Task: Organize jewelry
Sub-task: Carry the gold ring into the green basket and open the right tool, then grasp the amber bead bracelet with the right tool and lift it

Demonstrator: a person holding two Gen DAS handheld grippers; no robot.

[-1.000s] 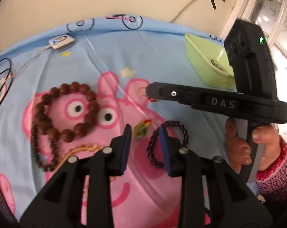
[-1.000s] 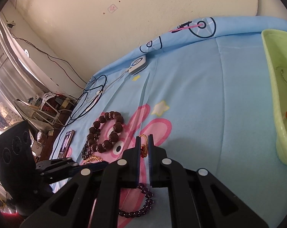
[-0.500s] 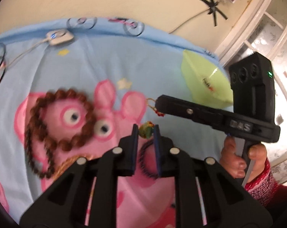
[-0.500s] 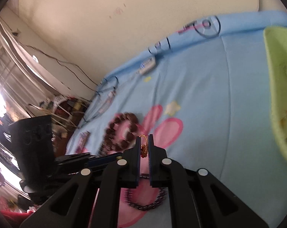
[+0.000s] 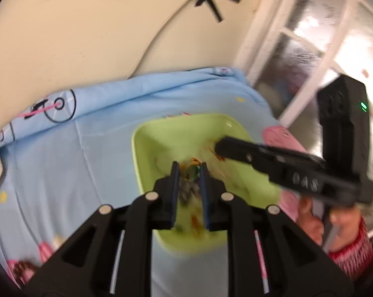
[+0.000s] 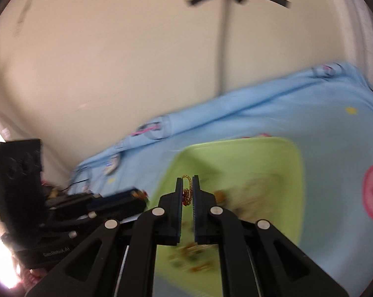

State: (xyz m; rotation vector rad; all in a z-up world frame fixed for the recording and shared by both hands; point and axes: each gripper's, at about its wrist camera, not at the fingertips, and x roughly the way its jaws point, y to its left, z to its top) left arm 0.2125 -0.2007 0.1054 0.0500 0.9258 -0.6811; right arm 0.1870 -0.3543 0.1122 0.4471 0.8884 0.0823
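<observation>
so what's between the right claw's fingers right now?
A small gold chain with a red charm, pinched between the right claw's fingers above the green tray; right wrist view shows it.

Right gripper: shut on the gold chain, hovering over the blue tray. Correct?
Not quite: the tray is light green, not blue; blue is the bedsheet under it. The right wrist view shows this. The rest holds: the right gripper is shut on the gold chain over it.

left claw (image 5: 188, 170): tilted down, jaws just reopened slightly | right claw (image 6: 187, 182): tilted down, clamped
</observation>
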